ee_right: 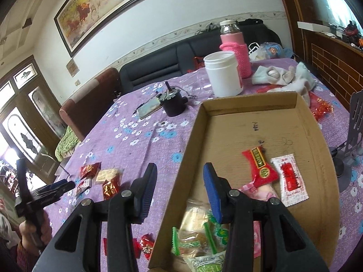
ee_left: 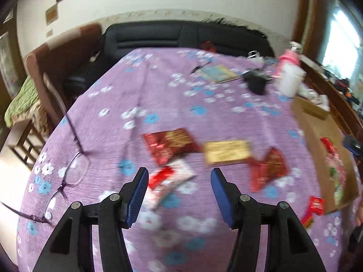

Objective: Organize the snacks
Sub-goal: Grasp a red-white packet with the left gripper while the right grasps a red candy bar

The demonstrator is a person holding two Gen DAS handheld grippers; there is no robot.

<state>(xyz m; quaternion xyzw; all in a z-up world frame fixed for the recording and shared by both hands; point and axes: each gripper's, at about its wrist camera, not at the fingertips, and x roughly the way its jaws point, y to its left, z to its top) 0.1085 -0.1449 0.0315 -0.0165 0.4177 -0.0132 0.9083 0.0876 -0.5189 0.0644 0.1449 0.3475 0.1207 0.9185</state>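
My left gripper (ee_left: 179,174) is open and empty, just above a red-and-white snack packet (ee_left: 169,182) on the purple flowered tablecloth (ee_left: 158,95). Beyond it lie a dark red packet (ee_left: 171,144), a yellow packet (ee_left: 226,151) and a red packet (ee_left: 268,170). The cardboard tray (ee_left: 315,131) is at the right. My right gripper (ee_right: 180,170) is open and empty over the near left wall of the tray (ee_right: 256,136), which holds a red packet (ee_right: 261,167), a white-and-red sachet (ee_right: 289,180) and green-wrapped snacks (ee_right: 195,238). The left gripper also shows in the right wrist view (ee_right: 61,184), near several loose packets (ee_right: 101,178).
Glasses (ee_left: 68,176) lie at the table's left edge. A white jar (ee_right: 223,77), a pink bottle (ee_right: 236,47), a black object (ee_right: 173,104), a small booklet (ee_right: 148,108) and a cloth heap (ee_right: 285,76) stand at the far side. A grey stand (ee_right: 351,136) is right of the tray. Red packets (ee_right: 145,247) lie beside the tray.
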